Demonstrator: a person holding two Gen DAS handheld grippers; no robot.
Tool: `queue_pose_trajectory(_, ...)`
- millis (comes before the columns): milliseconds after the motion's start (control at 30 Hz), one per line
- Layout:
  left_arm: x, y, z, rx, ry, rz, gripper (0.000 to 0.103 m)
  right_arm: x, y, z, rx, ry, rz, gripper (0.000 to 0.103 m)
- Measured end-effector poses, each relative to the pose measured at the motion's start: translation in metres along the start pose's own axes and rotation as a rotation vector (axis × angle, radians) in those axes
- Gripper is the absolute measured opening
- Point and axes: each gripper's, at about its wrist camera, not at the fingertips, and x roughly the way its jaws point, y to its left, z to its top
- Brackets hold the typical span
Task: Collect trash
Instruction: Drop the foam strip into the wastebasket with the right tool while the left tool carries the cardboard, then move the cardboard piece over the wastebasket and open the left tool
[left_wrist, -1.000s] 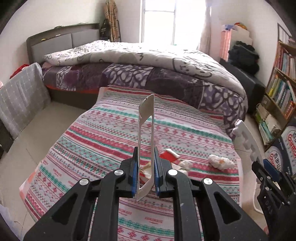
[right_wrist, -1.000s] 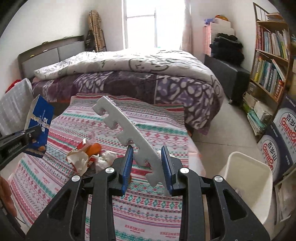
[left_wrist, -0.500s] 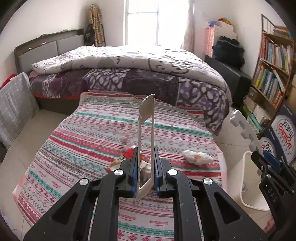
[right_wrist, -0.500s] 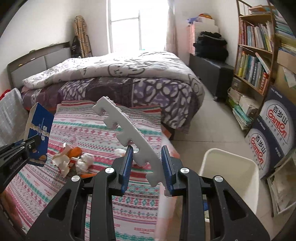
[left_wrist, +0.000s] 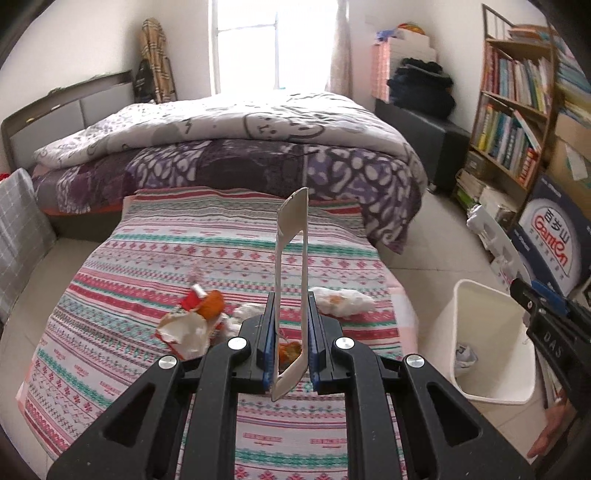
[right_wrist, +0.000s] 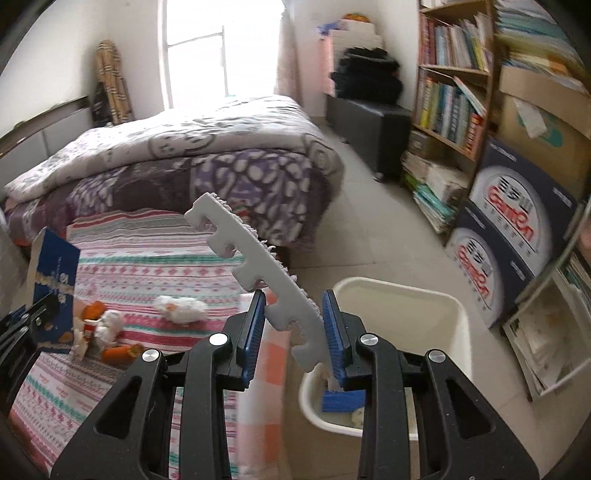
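My left gripper (left_wrist: 290, 343) is shut on a flattened cardboard box (left_wrist: 291, 258), which stands edge-on and upright between the pads; the right wrist view shows its blue printed face (right_wrist: 55, 280). My right gripper (right_wrist: 293, 332) is shut on a white foam puzzle-mat strip (right_wrist: 258, 266) that slants up to the left, with its lower end over the near rim of the white trash bin (right_wrist: 399, 286). The bin (left_wrist: 491, 332) stands on the floor right of the striped cloth. On the cloth lie crumpled orange and red wrappers (left_wrist: 199, 317) and a white tissue wad (left_wrist: 343, 301).
A bed with a purple patterned quilt (left_wrist: 258, 162) lies behind the striped cloth (left_wrist: 184, 258). A bookshelf (right_wrist: 454, 110), stacked printed cartons (right_wrist: 509, 229) and a dark cabinet (right_wrist: 369, 122) line the right wall. A blue item (right_wrist: 341, 400) and crumpled paper (left_wrist: 465, 356) sit in the bin.
Both views have swung to the right, bringing the bin closer and more fully into sight. The foam strip now reaches over the bin's rim. Both grips are unchanged.
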Motion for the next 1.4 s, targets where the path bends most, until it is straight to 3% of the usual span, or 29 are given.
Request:
queue_pose_trajectory(467, 0.003, -0.072, -0.010, 0.116, -0.005, -0.082, 0.014, 0.009, -0.075, -0.002, 0.163, 0.065, -0.147, 0.032)
queue_pose_trajectory(767, 0.005, -0.114, -0.016, 0.177, 0.001, -0.146, 0.014, 0.001, -0.113, -0.001, 0.282, 0.047, -0.230, 0.068)
queue_pose_trajectory(1167, 0.011, -0.164, -0.024, 0.217, 0.048, -0.252, 0.014, -0.023, -0.158, 0.007, 0.426, -0.023, -0.280, 0.083)
queue_pose_trajectory(1400, 0.012, -0.197, -0.022, 0.243, 0.077, -0.348, 0.014, -0.034, -0.175, 0.009, 0.498, -0.051, -0.278, 0.083)
